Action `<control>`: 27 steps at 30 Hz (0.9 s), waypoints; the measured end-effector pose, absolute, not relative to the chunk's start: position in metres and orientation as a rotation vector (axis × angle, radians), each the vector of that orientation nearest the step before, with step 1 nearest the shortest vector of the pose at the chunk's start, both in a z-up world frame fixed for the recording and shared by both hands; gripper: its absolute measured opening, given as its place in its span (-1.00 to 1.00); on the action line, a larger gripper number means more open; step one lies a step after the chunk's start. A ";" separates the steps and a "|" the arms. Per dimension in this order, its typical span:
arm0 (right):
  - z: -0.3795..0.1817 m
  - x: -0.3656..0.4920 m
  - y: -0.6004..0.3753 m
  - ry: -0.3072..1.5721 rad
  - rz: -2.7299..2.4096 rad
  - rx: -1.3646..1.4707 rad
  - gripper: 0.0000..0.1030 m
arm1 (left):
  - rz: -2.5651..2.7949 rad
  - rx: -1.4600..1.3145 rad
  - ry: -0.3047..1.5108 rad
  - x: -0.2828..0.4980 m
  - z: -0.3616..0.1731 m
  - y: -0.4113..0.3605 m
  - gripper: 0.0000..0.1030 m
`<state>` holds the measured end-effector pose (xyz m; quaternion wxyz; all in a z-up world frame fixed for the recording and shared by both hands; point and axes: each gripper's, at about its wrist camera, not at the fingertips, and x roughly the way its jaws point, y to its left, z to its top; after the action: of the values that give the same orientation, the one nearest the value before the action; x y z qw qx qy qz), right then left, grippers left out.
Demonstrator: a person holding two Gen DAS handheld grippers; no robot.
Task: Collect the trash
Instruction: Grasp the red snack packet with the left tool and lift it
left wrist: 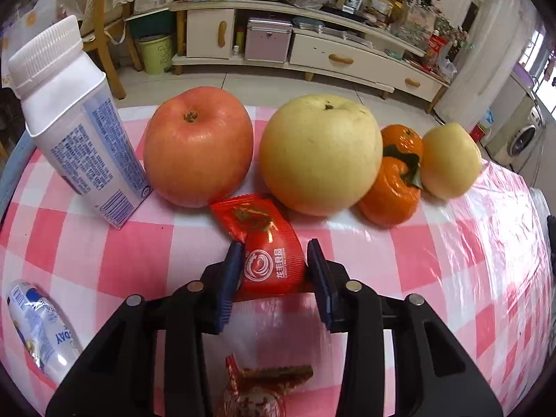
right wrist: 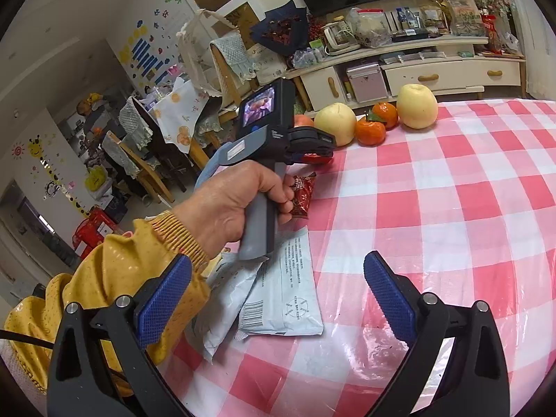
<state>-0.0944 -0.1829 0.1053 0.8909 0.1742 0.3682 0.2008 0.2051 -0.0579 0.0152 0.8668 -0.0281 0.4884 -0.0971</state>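
A red snack packet (left wrist: 269,260) lies on the pink checked tablecloth (left wrist: 451,260), just in front of the fruit. My left gripper (left wrist: 274,260) has its blue pads against both sides of the packet. From the right wrist view, the left gripper (right wrist: 321,151) points down at the cloth with the red packet (right wrist: 314,158) between its fingers. A second crumpled red wrapper (left wrist: 264,382) (right wrist: 302,194) lies nearer, under the left gripper's body. Flat pale wrappers (right wrist: 278,292) lie on the cloth below my right gripper (right wrist: 277,262), which is open and holds nothing.
A white carton (left wrist: 76,132) stands at the left and a small white bottle (left wrist: 34,326) lies near the table edge. A red apple (left wrist: 198,146), a large pear (left wrist: 319,153), two tangerines (left wrist: 392,191) and a smaller pear (left wrist: 450,160) line the far side. A hand in a yellow sleeve (right wrist: 114,278) holds the left gripper.
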 end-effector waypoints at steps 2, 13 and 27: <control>0.104 -0.093 -0.184 0.770 0.413 0.362 0.90 | -0.216 -0.051 1.024 0.197 0.017 -0.056 -0.28; 0.062 -0.079 -0.156 1.002 0.461 0.285 0.91 | -0.266 -0.033 1.002 0.135 0.034 -0.024 -0.29; 0.050 -0.092 -0.103 1.008 0.642 0.254 0.90 | -0.291 -0.122 0.852 0.049 0.092 0.043 -0.29</control>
<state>-0.0924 -0.1028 0.0496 0.8192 0.1191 0.4731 0.3016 0.0493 0.0426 0.0919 0.8986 -0.0588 0.4116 -0.1405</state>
